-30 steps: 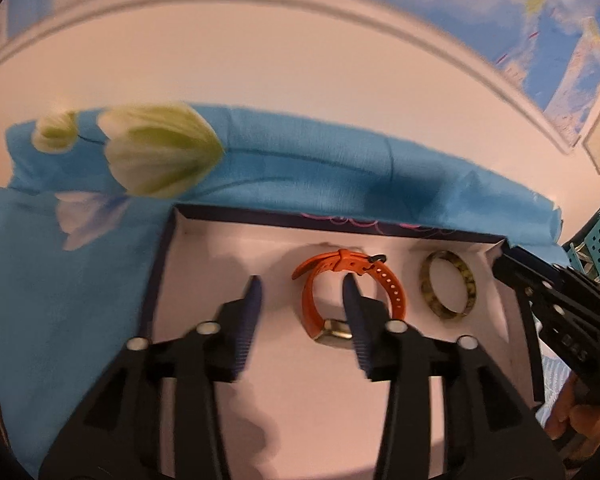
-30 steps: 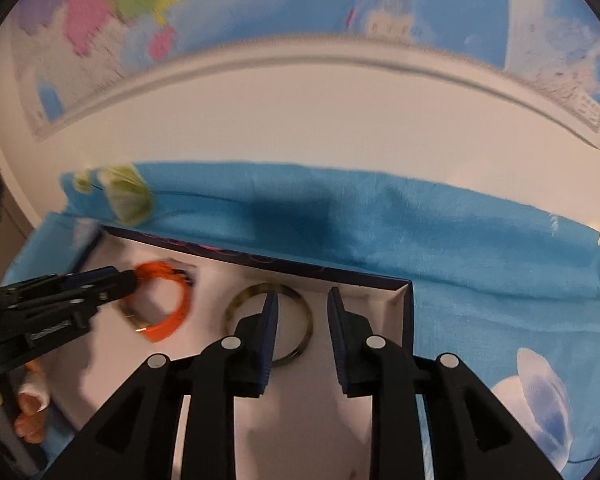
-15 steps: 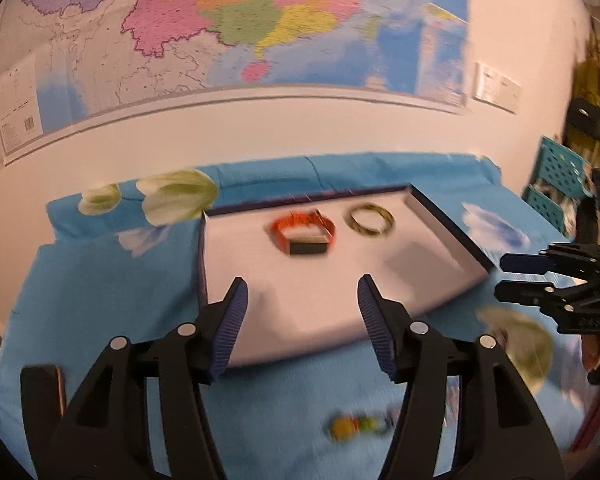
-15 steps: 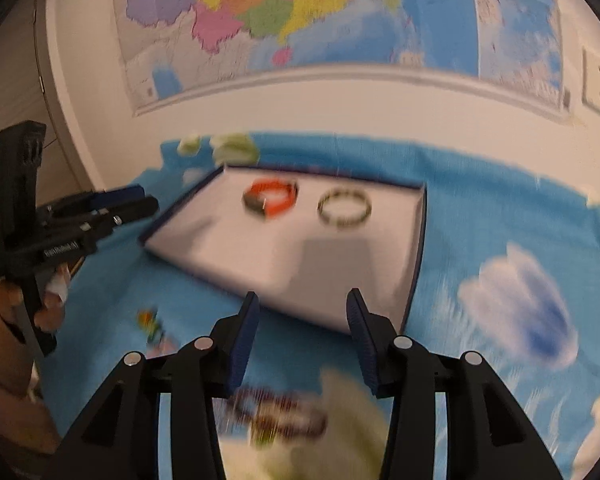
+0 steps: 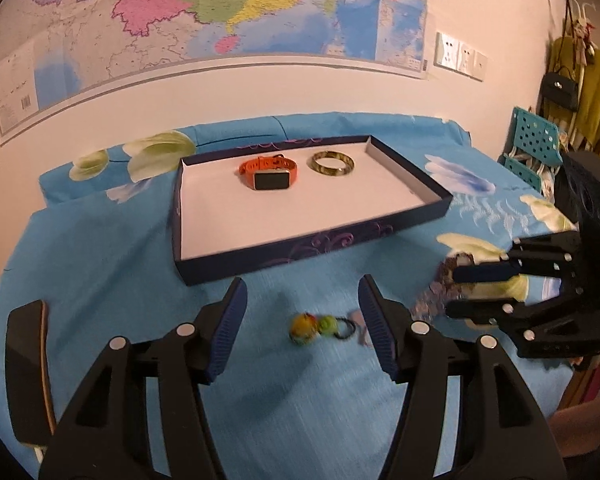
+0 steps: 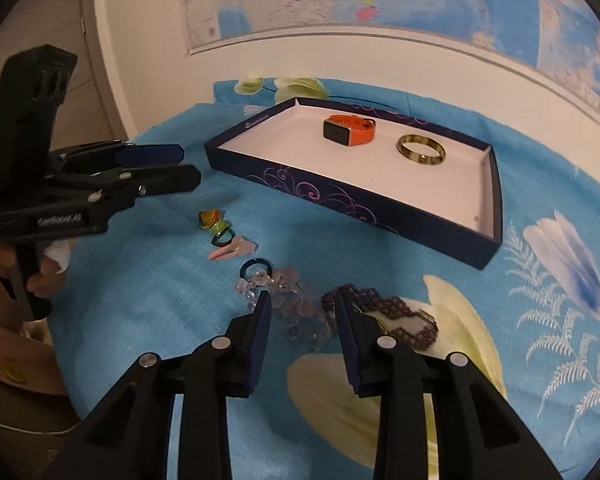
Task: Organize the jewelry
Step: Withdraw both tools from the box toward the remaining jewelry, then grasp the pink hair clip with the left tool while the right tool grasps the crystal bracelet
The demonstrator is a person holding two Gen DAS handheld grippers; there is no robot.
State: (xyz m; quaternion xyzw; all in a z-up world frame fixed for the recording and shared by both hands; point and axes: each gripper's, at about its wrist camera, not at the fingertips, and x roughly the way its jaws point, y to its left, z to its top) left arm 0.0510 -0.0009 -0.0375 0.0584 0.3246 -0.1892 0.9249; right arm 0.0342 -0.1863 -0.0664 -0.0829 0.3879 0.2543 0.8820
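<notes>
A dark blue tray (image 5: 312, 246) (image 6: 340, 194) with a white floor holds an orange watch (image 5: 269, 171) (image 6: 348, 130) and a mottled bangle (image 5: 333, 163) (image 6: 421, 149). On the blue cloth in front lie a yellow-green bead hair tie (image 5: 312, 326) (image 6: 214, 222), a pink hair clip (image 6: 232, 250), a clear bead bracelet (image 6: 284, 300) and a dark purple chain bracelet (image 6: 396, 316). My left gripper (image 5: 302, 312) is open and empty above the bead hair tie. My right gripper (image 6: 302, 316) is open and empty over the clear bead bracelet.
The cloth has large white and yellow flowers (image 6: 572, 264). A map (image 5: 204, 12) hangs on the wall behind. A teal basket (image 5: 534, 140) and hanging clothes (image 5: 588, 92) stand at the far right. A dark flat object (image 5: 28, 368) lies at the table's left edge.
Both grippers have pulled back out of the tray, leaving the watch and bangle in it, and have come down over the loose pieces on the cloth. Both have opened wider.
</notes>
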